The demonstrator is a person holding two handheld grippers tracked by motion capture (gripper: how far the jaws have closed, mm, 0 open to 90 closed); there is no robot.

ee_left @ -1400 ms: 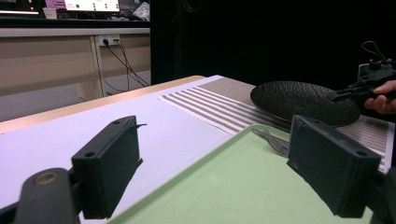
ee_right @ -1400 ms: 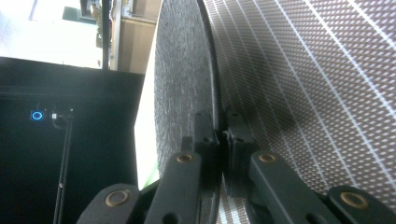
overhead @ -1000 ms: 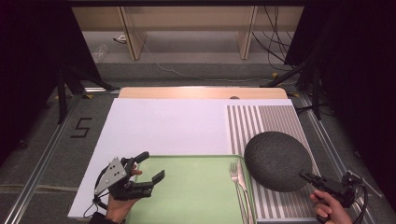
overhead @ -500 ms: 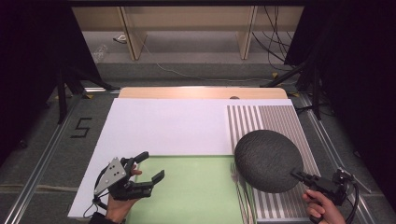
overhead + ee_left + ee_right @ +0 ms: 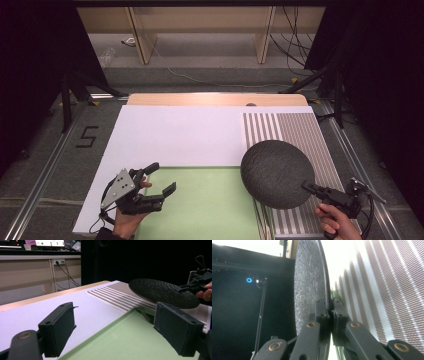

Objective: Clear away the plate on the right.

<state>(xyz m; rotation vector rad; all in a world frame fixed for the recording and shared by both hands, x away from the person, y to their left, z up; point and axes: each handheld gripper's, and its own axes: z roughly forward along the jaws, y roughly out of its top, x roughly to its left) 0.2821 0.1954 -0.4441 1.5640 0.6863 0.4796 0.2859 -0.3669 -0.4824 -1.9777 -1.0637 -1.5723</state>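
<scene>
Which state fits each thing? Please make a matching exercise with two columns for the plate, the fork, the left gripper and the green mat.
Things:
1. plate
2. fork
3. left gripper
4. green mat

States:
a. open, holding nothing
b. lying flat under the left gripper
c. held by its rim in the right gripper, above the table
d. partly hidden beneath the plate

Pairs: 1-c, 2-d, 3-a, 4-b

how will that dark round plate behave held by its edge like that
The plate looks stiff: it stays flat though the right gripper pinches only its rim. Its rough surface probably resists slipping. Held so far off-centre, it may droop or twist.
</scene>
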